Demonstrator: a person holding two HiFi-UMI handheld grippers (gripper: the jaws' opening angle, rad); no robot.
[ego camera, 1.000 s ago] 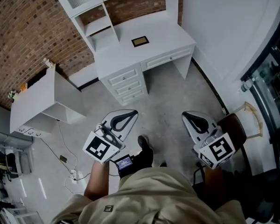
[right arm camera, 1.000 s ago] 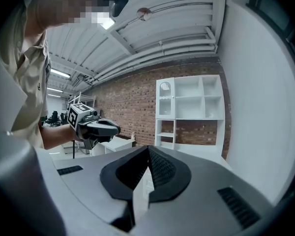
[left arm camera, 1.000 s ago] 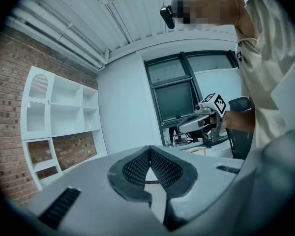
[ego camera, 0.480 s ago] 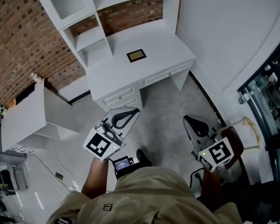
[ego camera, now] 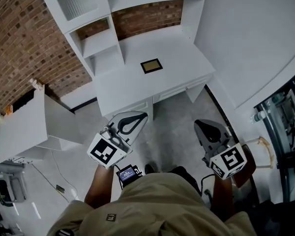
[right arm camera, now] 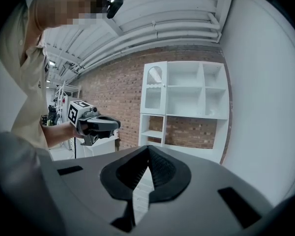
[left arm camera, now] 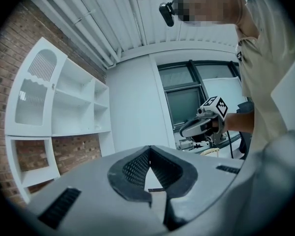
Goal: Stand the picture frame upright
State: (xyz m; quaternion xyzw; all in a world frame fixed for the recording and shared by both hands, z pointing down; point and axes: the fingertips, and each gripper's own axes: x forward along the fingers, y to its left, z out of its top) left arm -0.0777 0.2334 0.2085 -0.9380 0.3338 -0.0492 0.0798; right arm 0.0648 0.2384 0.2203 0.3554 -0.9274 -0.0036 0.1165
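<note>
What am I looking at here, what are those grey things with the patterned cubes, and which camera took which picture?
A person holds a pair of tongs in each hand: left tongs, right tongs. The cubes are part of them. The top-down picture comes from a camera on the person's head; the other two from cameras riding on the tongs. Both tongs are shut and hold nothing. On the white desk ahead, a picture frame lies flat, not yet stood up.

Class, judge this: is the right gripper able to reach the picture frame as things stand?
Probably not yet: the right gripper hangs short of the desk, where the picture frame lies flat. Nothing blocks the way.
</note>
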